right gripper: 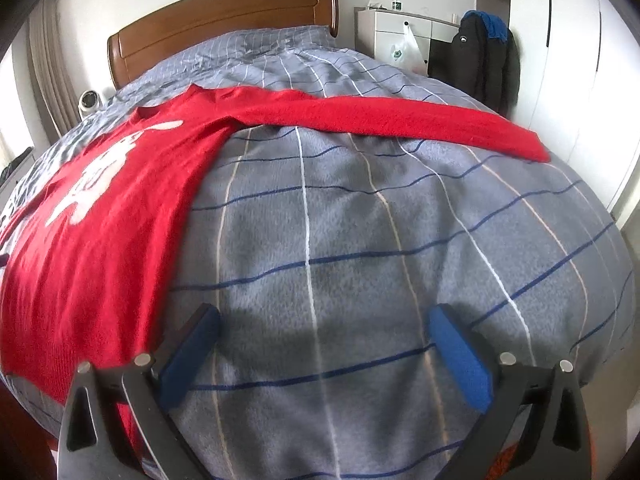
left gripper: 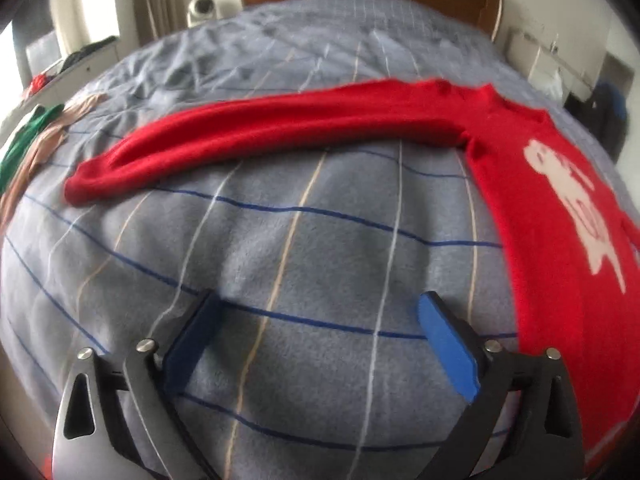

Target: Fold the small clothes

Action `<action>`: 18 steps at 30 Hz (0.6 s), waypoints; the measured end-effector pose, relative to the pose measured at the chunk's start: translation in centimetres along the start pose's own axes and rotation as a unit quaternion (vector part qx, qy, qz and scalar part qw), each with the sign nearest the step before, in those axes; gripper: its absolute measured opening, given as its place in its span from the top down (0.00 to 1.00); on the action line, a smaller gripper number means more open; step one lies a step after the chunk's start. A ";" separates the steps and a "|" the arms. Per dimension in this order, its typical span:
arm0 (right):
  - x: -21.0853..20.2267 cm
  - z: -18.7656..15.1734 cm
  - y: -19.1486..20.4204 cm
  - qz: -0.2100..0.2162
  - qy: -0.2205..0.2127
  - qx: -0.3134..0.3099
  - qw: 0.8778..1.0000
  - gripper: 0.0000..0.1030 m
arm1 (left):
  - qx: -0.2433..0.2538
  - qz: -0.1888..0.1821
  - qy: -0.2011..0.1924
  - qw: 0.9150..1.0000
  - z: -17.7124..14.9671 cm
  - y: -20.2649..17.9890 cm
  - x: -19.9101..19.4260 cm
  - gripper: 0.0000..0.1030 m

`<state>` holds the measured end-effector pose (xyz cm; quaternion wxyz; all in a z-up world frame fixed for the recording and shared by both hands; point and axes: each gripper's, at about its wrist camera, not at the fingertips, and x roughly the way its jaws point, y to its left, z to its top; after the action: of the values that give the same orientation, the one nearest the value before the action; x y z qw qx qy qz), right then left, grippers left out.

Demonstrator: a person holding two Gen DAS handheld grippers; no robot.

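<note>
A red long-sleeved sweater (left gripper: 536, 216) with a white print lies flat on the grey checked bedcover (left gripper: 280, 240). In the left wrist view its body is at the right and one sleeve (left gripper: 248, 136) stretches left. In the right wrist view the sweater's body (right gripper: 108, 216) is at the left and the other sleeve (right gripper: 400, 120) stretches right. My left gripper (left gripper: 320, 312) is open and empty above bare cover, left of the sweater's side edge. My right gripper (right gripper: 324, 324) is open and empty above bare cover, right of the sweater's other side edge.
Green and beige clothes (left gripper: 32, 144) lie at the bed's left edge. A wooden headboard (right gripper: 224, 20) stands at the far end. A white cabinet (right gripper: 404, 36) with a plastic bag and a dark jacket (right gripper: 488, 56) stand to the bed's right. A small camera (right gripper: 90, 102) sits by the headboard.
</note>
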<state>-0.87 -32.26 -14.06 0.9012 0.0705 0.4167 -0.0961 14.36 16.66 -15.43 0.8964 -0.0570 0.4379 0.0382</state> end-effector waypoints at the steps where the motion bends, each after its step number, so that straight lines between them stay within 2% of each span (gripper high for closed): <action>1: -0.2 0.1 -0.1 0.002 -0.002 0.002 1.000 0.00 | 0.007 0.003 -0.010 1.000 -0.3 -0.1 0.0 0.01; 6: -3.4 1.8 -0.4 0.006 -0.065 0.013 0.998 0.00 | 0.015 0.014 -0.020 1.000 -0.7 -0.7 0.2 0.00; 9: -2.1 4.1 -0.8 0.002 -0.058 0.009 0.998 0.00 | 0.014 0.013 -0.020 1.000 -1.0 -0.7 0.3 0.00; 12: -0.4 5.1 -1.6 -0.014 -0.075 0.021 0.997 0.00 | 0.016 0.016 -0.021 1.000 -1.3 -0.7 0.1 0.00; 14: 1.2 4.7 -2.1 -0.032 -0.060 0.031 0.997 0.00 | 0.017 0.019 -0.022 0.999 -1.5 -0.9 0.0 0.00; 16: 3.6 3.3 -3.1 -0.031 -0.019 0.059 0.998 0.00 | 0.018 0.020 -0.022 0.999 -1.6 -0.9 0.0 0.00; 18: 3.4 2.6 -2.8 -0.035 -0.044 0.046 0.997 0.00 | 0.017 0.019 -0.021 0.999 -1.6 -0.9 0.0 0.00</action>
<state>2.54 -35.94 -15.07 0.9108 0.0930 0.3735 -0.1494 13.26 15.55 -16.36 0.9053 -0.0328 0.4206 0.0490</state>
